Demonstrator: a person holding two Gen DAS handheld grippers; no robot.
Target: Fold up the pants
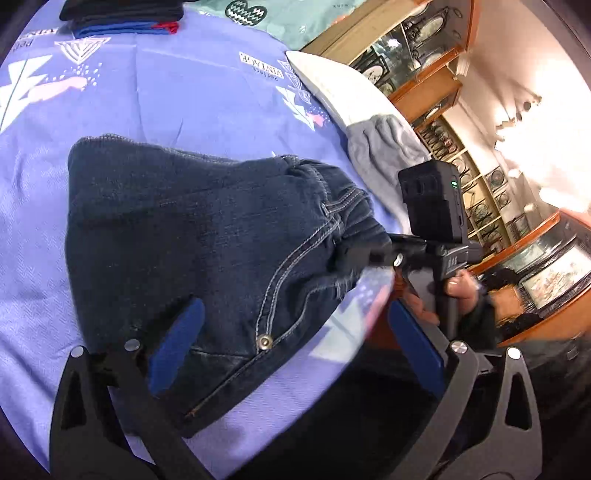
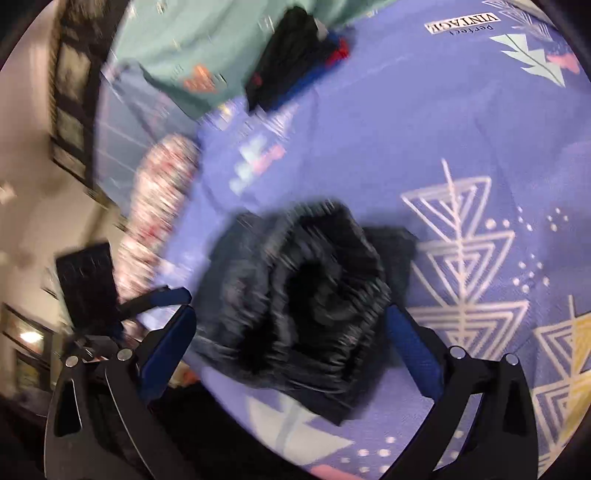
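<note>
- dark blue denim pants (image 1: 192, 236) lie folded in a compact bundle on the purple patterned bedsheet (image 1: 166, 96)
- left gripper (image 1: 295, 343) fingers spread, empty
- right gripper (image 2: 291, 343) fingers spread, empty
- fold looks done; next likely move it to the folded clothes stack (image 1: 122, 16)

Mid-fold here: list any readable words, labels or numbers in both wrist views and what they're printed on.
"VINTAGE", upside down, on the purple bedsheet, left wrist view.
"VINTAGE" and "Perfect" below it, upside down, on the same sheet, right wrist view.
Small line under the left-view "VINTAGE": too small to read.
Jeans: rivet text unreadable.
</note>
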